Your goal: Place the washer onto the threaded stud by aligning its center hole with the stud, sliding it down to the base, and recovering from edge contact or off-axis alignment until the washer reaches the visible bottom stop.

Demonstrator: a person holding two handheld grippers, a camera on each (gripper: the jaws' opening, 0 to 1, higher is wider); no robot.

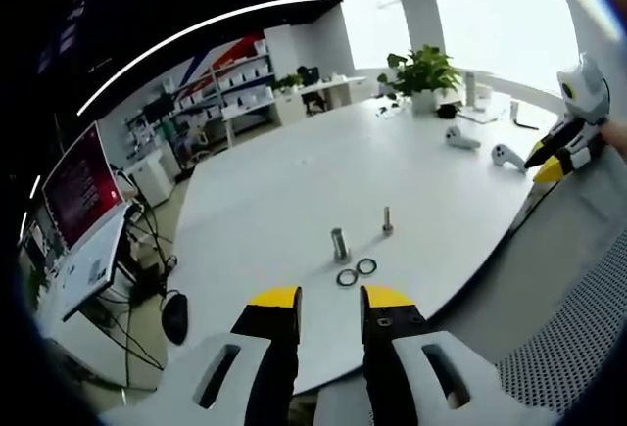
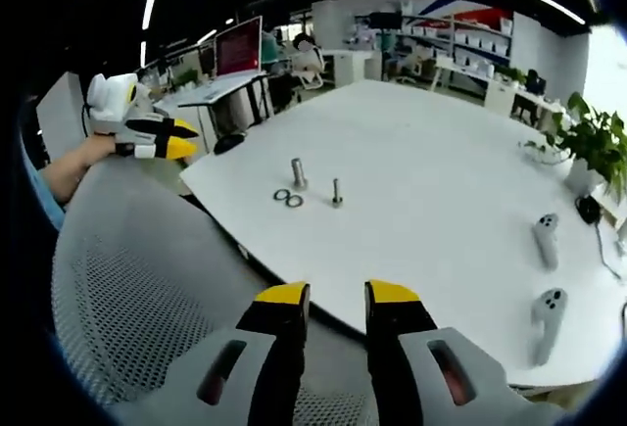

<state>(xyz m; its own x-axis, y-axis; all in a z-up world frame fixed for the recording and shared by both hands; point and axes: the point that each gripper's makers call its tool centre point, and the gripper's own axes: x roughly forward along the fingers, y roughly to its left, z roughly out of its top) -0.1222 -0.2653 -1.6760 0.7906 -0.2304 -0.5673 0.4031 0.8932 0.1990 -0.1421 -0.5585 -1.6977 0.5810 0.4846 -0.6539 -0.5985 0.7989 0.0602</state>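
Two dark washers [image 1: 347, 277] [image 1: 366, 266] lie flat, side by side, on the white table [image 1: 294, 171]. Just beyond them stand a thick metal stud [image 1: 340, 243] and a thinner threaded bolt [image 1: 387, 219], both upright and bare. My left gripper [image 1: 331, 301] hovers before the table's near edge, open and holding nothing. The right gripper [image 1: 545, 164] is off to the right over a chair. In the right gripper view, my right gripper [image 2: 338, 295] is open and holding nothing above the chair, with the washers [image 2: 288, 197], stud [image 2: 298, 173] and bolt [image 2: 336, 191] farther ahead. The left gripper [image 2: 181, 139] is at the left.
A grey mesh chair back [image 2: 147, 299] lies between my right gripper and the table edge. Two white controllers [image 2: 546, 235] [image 2: 547, 313] rest on the table's right side, near a potted plant [image 1: 423, 71]. A desk with a red-lit monitor [image 1: 80, 183] stands left of the table.
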